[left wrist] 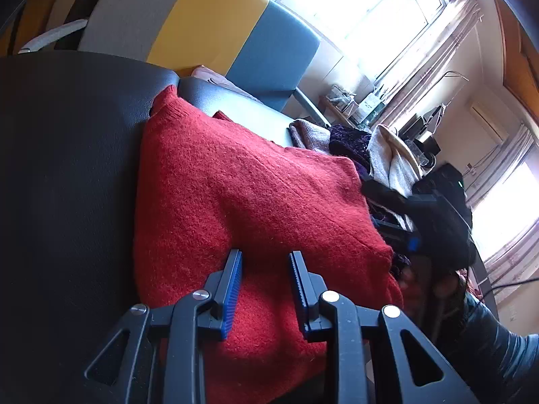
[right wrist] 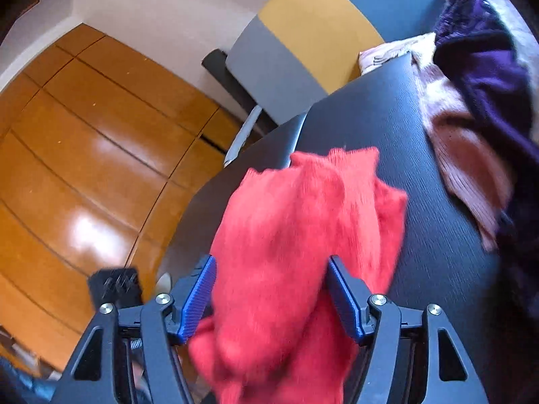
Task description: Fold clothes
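Observation:
A red knit sweater (left wrist: 242,202) lies folded on the black table (left wrist: 67,168). My left gripper (left wrist: 266,256) hovers over its near edge with jaws apart and nothing between the tips. In the right wrist view the red sweater (right wrist: 296,235) bulges up between the fingers of my right gripper (right wrist: 269,262); the jaws stand wide and the cloth fills the gap, blurred by motion. The right gripper also shows in the left wrist view (left wrist: 411,239), at the sweater's right edge.
A pile of purple (right wrist: 481,67), pink (right wrist: 461,148) and cream (left wrist: 394,161) clothes lies on the table to the right. A grey, yellow and blue chair back (left wrist: 209,23) stands behind the table. Wooden floor (right wrist: 84,151) lies to the left.

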### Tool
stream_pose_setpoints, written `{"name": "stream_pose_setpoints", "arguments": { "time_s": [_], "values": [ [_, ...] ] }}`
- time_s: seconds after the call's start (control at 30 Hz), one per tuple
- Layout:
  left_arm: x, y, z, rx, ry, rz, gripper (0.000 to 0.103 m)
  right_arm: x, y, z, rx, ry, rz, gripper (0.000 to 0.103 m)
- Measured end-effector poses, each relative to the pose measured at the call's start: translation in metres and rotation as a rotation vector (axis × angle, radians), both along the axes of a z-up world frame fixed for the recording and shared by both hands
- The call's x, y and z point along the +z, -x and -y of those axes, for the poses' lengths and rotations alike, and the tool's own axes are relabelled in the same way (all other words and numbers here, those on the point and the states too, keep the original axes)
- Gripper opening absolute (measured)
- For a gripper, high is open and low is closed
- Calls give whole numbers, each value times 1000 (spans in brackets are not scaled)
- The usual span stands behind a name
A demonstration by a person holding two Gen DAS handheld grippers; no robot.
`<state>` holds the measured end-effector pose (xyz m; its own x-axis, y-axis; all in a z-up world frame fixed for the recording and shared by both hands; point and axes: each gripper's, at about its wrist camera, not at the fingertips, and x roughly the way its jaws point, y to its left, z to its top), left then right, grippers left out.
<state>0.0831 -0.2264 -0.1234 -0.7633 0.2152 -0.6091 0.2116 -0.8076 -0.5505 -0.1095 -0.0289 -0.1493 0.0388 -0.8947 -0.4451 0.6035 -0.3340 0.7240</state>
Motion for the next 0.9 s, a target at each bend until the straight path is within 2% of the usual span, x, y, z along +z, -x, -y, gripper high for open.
{"name": "stream_pose_setpoints", "arguments": {
  "time_s": [0.1,0.17,0.23,0.27,0.33,0.37,0.5,0.67,0.73,0.77,0.8,0.83,0.9],
  "values": [
    [-1,-1,2,-10,-9,-5,27,0,13,18,-33,-18,-27,69],
    [-1,-1,3,-17,-18,-9,27,-3,18,33,-17,-62,-42,70],
    [-3,-2,7,-20,-30,-13,27,-7,21,49,56,-134,-40,81],
    [-4,-2,9,-21,-42,-17,27,-6,19,55,85,-156,-54,83],
    [-5,-3,12,-23,-59,-22,27,-2,16,60,100,-135,-85,100],
    [-6,-3,13,-23,-64,-24,27,-1,15,61,102,-114,-92,102],
    [-5,-3,11,-27,-56,-25,27,-8,13,59,89,-86,-76,103],
    [-3,-3,10,-24,-44,-23,27,-9,24,57,82,-54,15,103],
    [0,-4,7,-22,-27,-21,27,-6,21,60,103,-67,-1,103],
    [3,-4,4,-18,-7,-19,27,-4,20,62,109,-79,-14,101],
    [6,-5,3,-13,9,-16,27,-2,18,63,107,-99,-35,87],
    [9,-7,1,-6,27,-15,27,2,15,64,98,-127,-65,58],
    [18,-10,-3,-4,57,-30,27,9,12,65,53,-186,-126,23]
  ]
}}
